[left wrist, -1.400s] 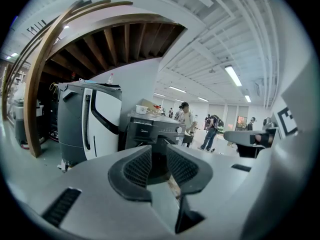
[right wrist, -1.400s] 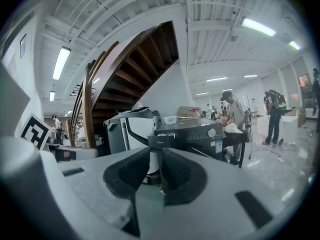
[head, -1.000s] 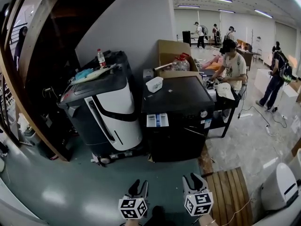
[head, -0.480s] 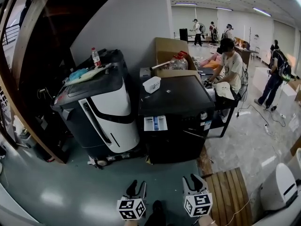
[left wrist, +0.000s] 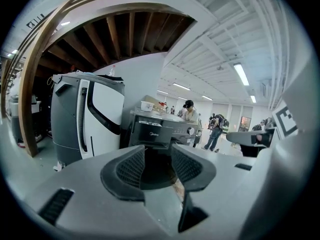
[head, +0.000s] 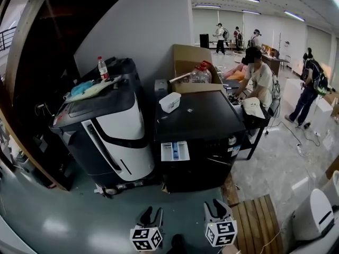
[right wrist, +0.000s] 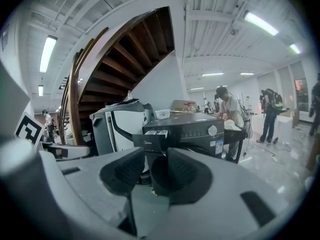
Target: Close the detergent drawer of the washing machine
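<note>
The black washing machine point(head: 204, 134) stands in the middle of the head view, its detergent drawer point(head: 175, 151) pulled out from the top left of its front, white compartments showing. Both grippers hang low in front of it, well short of it. My left gripper point(head: 151, 215) is open; its jaws have just been opening, with nothing between them. In the left gripper view the left gripper point(left wrist: 157, 154) points at the machine's front point(left wrist: 155, 132). My right gripper point(head: 218, 208) is open and empty. In the right gripper view the right gripper point(right wrist: 148, 159) lines up below the drawer point(right wrist: 152, 140).
A large grey and white machine point(head: 114, 126) stands left of the washer, a bottle point(head: 100, 66) on top. A white container point(head: 169, 102) sits on the washer's lid. A person point(head: 259, 78) works at a desk behind right. A wooden pallet point(head: 259, 221) lies on the floor at right.
Both grippers and the view have moved forward, towards the washing machine, which now sits lower and nearer in the head view. The drawer is still pulled out.
</note>
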Available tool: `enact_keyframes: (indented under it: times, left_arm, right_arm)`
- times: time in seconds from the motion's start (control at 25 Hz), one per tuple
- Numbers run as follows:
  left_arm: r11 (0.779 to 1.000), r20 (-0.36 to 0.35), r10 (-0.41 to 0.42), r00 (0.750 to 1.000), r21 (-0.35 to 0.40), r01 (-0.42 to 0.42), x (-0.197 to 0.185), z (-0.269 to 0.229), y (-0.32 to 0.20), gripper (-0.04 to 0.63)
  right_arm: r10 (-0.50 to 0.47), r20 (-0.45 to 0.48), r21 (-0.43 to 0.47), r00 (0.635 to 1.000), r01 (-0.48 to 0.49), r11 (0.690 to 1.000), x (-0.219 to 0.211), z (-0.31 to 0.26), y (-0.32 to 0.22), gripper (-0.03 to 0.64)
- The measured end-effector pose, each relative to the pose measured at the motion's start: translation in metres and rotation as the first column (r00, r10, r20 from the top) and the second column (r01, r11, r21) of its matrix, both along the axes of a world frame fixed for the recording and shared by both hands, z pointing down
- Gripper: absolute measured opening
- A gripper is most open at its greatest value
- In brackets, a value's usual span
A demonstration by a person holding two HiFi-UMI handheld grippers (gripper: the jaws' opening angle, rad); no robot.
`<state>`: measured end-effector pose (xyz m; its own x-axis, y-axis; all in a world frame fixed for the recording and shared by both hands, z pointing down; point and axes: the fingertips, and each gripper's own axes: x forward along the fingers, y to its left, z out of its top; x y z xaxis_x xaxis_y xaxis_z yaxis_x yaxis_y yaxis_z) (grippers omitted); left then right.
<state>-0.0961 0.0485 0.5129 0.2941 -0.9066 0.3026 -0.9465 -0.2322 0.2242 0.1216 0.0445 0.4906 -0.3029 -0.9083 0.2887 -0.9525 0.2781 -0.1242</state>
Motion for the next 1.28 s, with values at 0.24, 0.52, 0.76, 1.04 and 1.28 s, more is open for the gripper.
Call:
enact_keyframes:
  times: [0.24, 0.52, 0.76, 1.04, 1.28]
  left_arm:
    - [1.000, -0.005, 0.018, 1.000, -0.011, -0.018, -0.010, 0.003, -0.052, 0.147]
    - [0.999, 0.003, 0.052, 0.999, -0.008, -0.052, -0.020, 0.000, -0.108, 0.149]
    - [0.997, 0.006, 0.073, 0.997, -0.018, -0.073, -0.027, 0.004, -0.143, 0.152]
    - [0.995, 0.000, 0.099, 0.995, -0.018, -0.099, -0.034, 0.006, -0.172, 0.152]
    - [0.992, 0.026, 0.126, 0.992, -0.019, -0.126, -0.032, 0.010, -0.181, 0.152]
  right_arm:
    - [0.032, -0.014, -0.020, 0.999, -0.032, 0.999, -0.009, 0.002, -0.049, 0.128]
    - [0.054, -0.029, -0.033, 0.998, -0.055, 0.998, -0.022, 0.002, -0.101, 0.129]
    - [0.059, -0.054, -0.044, 0.997, -0.061, 0.997, -0.031, 0.007, -0.134, 0.128]
    - [0.077, -0.068, -0.048, 0.995, -0.080, 0.996, -0.035, 0.013, -0.162, 0.129]
    - [0.079, -0.070, -0.069, 0.994, -0.084, 0.994, -0.039, 0.019, -0.172, 0.128]
